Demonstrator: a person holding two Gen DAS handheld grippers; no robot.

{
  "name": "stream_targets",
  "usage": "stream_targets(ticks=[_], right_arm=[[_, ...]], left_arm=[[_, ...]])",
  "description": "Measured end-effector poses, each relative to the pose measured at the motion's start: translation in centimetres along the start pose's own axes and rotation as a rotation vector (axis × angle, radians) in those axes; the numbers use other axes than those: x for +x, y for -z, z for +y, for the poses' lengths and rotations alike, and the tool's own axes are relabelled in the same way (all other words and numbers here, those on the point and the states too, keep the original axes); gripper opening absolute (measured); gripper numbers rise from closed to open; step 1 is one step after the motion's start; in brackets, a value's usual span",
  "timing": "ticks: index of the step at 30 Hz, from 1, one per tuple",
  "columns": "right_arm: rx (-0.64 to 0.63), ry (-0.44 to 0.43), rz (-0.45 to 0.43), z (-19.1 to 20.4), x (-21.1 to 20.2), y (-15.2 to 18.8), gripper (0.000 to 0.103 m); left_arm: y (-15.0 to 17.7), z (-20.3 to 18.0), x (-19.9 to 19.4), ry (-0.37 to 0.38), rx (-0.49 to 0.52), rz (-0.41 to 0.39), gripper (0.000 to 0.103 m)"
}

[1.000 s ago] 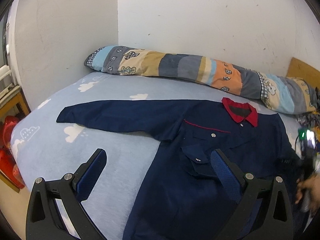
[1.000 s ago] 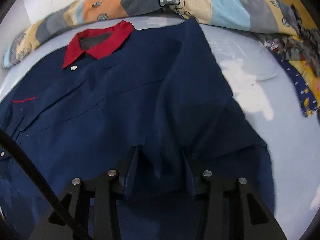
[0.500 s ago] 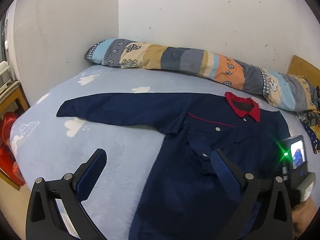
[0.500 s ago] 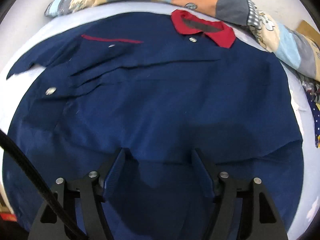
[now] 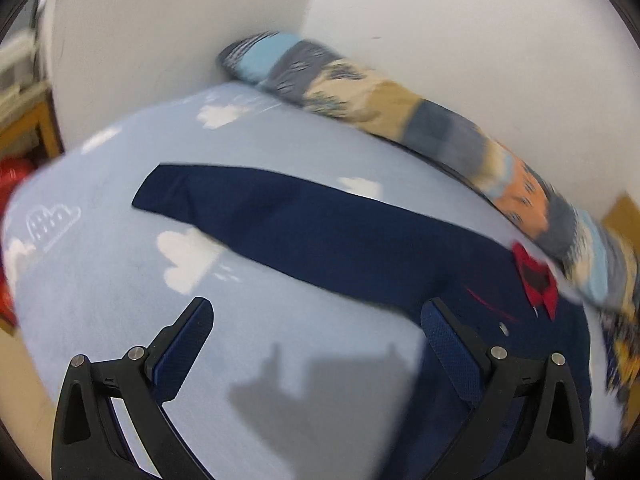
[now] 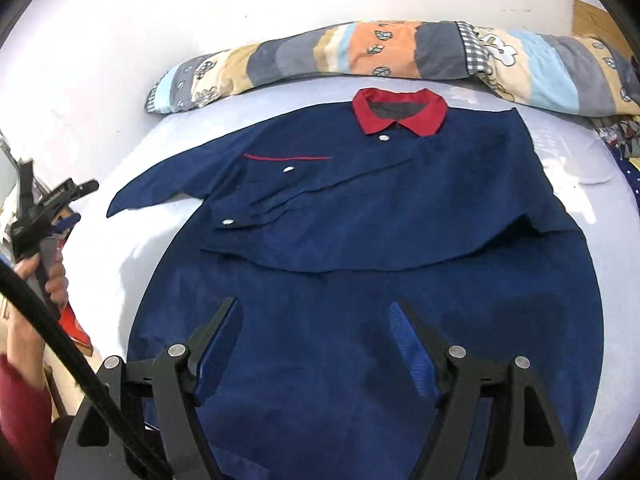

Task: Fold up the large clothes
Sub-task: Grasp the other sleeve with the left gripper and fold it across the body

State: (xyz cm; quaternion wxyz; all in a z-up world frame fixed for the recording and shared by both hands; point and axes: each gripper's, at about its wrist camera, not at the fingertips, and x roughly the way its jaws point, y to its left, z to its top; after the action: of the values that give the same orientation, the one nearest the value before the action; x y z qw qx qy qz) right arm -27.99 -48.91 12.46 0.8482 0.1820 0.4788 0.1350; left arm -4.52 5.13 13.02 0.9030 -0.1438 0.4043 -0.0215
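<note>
Navy cloth fills most of the right wrist view: a large work shirt (image 6: 380, 240) lies front-up on the pale blue bed sheet (image 6: 600, 168), its red collar (image 6: 400, 112) toward twelve o'clock, just short of the long patchwork bolster (image 6: 360, 52) against the white wall (image 6: 200, 8). One sleeve has been folded in across the chest, its edge running across the shirt's middle; the other sleeve (image 5: 300, 216) lies stretched out flat toward nine o'clock, seen lengthwise in the blurred left wrist view

The right gripper (image 6: 316, 320) hangs over the lower body of the shirt at six o'clock, its blue-padded jaws opening, well spread, with nothing between them and no cloth caught on the pads

The left gripper (image 5: 316, 320) has its fingers spread wide as well, empty, above bare cloud-printed sheet with the outstretched sleeve at twelve o'clock of it; its shadow falls on the sheet below. In the right wrist view that same tool sits at nine o'clock, off the bed's edge, in a hand (image 6: 44, 276) with a dark red cuff
</note>
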Motion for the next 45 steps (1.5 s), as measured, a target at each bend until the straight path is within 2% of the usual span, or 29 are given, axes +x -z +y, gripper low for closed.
stream_targets(ticks=[2, 5, 7, 9, 10, 11, 14, 20, 21, 22, 23, 24, 27, 29, 34, 40, 45], right_arm=[[0.004, -0.002, -0.007, 0.0, 0.1, -0.3, 0.080], [0.004, -0.010, -0.026, -0.2, -0.2, -0.8, 0.080], [0.013, -0.024, -0.036, -0.2, -0.5, -1.1, 0.080], [0.012, -0.043, -0.034, 0.0, -0.4, -1.4, 0.080], [0.011, -0.043, -0.037, 0.1, -0.3, -1.4, 0.080], [0.008, -0.044, -0.036, 0.2, -0.1, -1.4, 0.080], [-0.003, -0.043, -0.019, 0.4, 0.6, -1.3, 0.080], [0.011, -0.054, -0.012, -0.1, 1.4, -1.3, 0.080], [0.015, -0.049, -0.015, -0.3, 1.4, -1.4, 0.080], [0.022, -0.046, -0.021, -0.5, 1.3, -1.5, 0.080], [0.029, -0.050, -0.024, -0.7, 1.2, -1.6, 0.080], [0.036, -0.048, -0.032, -0.9, 1.0, -1.6, 0.080], [0.062, -0.055, -0.059, -1.4, 0.2, -1.8, 0.080], [0.079, -0.060, -0.078, -1.8, -0.4, -1.9, 0.080], [0.119, -0.026, -0.171, -3.2, -3.4, -2.2, 0.080], [0.222, 0.023, -0.293, -6.9, -7.3, -2.3, 0.080], [0.319, 0.058, -0.374, -10.3, -10.2, -1.5, 0.080]], left_arm=[[-1.5, 3.9, 2.3, 0.009, -0.101, 0.045, 0.103], [-3.7, 10.7, 5.9, 0.077, -0.305, 0.076, 0.103], [-4.5, 13.8, 8.2, 0.129, -0.405, 0.099, 0.102], [-5.0, 16.3, 10.5, 0.145, -0.485, 0.101, 0.101], [-5.0, 17.0, 11.2, 0.154, -0.511, 0.092, 0.093], [-5.1, 17.7, 12.0, 0.165, -0.540, 0.079, 0.089], [-5.4, 19.4, 14.6, 0.189, -0.616, 0.036, 0.086], [-7.8, 21.3, 17.4, 0.201, -0.727, -0.144, 0.086], [-8.2, 21.6, 17.7, 0.213, -0.744, -0.161, 0.072], [-8.4, 21.8, 18.0, 0.265, -0.772, -0.175, 0.018], [-8.5, 22.0, 18.5, 0.337, -0.812, -0.160, 0.003], [-8.7, 21.7, 18.4, 0.369, -0.823, -0.170, 0.002], [-10.4, 19.2, 15.6, 0.353, -0.693, -0.202, 0.002], [-11.7, 17.1, 13.5, 0.369, -0.621, -0.209, 0.001], [-15.0, 8.9, 6.9, 0.462, -0.444, -0.221, 0.001], [-17.3, -5.7, -0.9, 0.581, -0.224, -0.208, 0.001], [-15.1, -19.7, -6.0, 0.686, -0.055, -0.151, 0.002]])
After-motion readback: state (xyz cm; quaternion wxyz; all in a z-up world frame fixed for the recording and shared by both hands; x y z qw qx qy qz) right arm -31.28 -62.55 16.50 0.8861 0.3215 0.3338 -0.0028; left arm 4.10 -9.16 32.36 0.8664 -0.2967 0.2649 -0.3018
